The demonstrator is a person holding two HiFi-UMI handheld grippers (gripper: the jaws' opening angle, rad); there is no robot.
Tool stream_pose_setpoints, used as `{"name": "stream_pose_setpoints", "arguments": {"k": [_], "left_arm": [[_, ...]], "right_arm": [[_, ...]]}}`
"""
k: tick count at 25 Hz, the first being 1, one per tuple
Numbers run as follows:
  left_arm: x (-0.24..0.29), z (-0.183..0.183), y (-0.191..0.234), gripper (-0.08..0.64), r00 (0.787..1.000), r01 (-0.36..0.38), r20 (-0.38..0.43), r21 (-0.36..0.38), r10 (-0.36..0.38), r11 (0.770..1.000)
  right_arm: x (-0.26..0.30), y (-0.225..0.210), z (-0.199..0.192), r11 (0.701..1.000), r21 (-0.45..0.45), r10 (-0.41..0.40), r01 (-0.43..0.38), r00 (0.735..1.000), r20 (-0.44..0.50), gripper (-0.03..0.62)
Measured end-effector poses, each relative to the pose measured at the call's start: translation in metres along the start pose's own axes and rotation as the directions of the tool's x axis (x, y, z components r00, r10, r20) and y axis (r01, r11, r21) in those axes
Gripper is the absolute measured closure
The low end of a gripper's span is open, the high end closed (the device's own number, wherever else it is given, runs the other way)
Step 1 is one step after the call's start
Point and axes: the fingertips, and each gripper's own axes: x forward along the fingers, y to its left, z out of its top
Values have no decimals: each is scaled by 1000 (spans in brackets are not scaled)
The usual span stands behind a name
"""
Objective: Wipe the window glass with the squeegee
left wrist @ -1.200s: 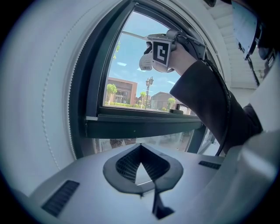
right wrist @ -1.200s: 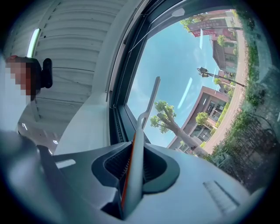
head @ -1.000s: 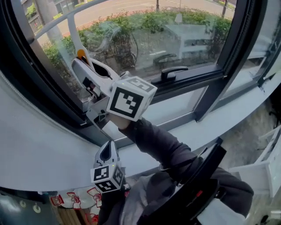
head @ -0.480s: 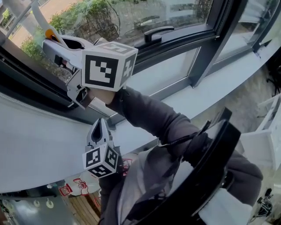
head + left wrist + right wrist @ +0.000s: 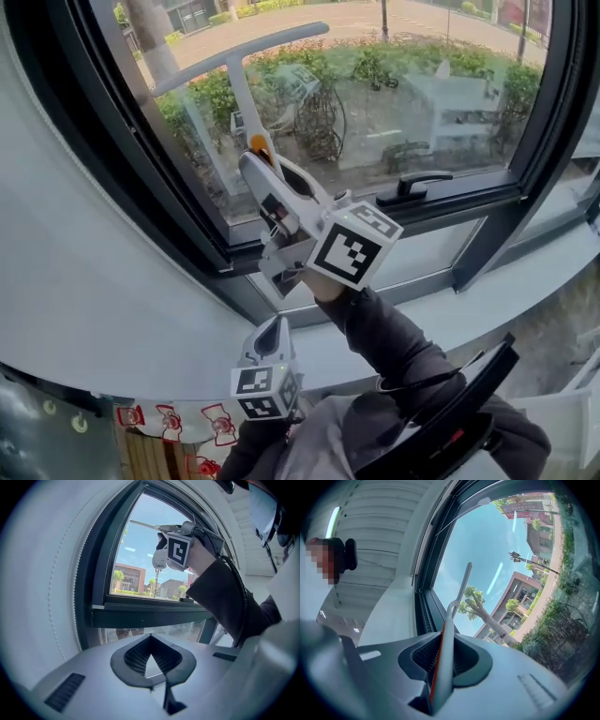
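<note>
Up at the window glass (image 5: 403, 84): my right gripper (image 5: 258, 167) holds the squeegee (image 5: 242, 94) raised, with its T-shaped blade bar across the pane; I cannot tell whether it touches.
Squeegee look: pale grey, with a slim stem and an orange strip down the handle.
Right fingers: clamped tight on that handle.
Left gripper (image 5: 270, 330): low by the white sill (image 5: 525, 253); its ribbed dark pads are closed together with nothing between them.
Head view only: a black latch handle (image 5: 412, 185) on the dark frame (image 5: 469, 202).
</note>
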Motion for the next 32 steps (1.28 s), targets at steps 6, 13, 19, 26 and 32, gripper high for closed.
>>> {"name": "stream_pose_setpoints", "arguments": {"k": [6,13,19,26,32], "left_arm": [[4,3,1,561,1000,0,-4,-6,0,1000],[4,9,-2,561,1000,5,-5,-7,-5,1000],[5,6,-3,561,1000,6,-14,-9,-6,1000],[2,5,-8,561,1000,8,-20,-7,-8,1000],[3,-3,-8,561,1000,9,-26,-3,-9,1000]], "right_arm": [[0,-3,-2,1000,13,-5,6,1000,-2,528],[-1,-5,-5,999,26,-20,20,1000,-11,528],[-5,-11,-13,998,44,-32,33,999,-21,528],[-12,-12,-17,998,53,-44,46,999,-32,528],[-19,-16,-26,996,63,-53,55,998,-36,528]]}}
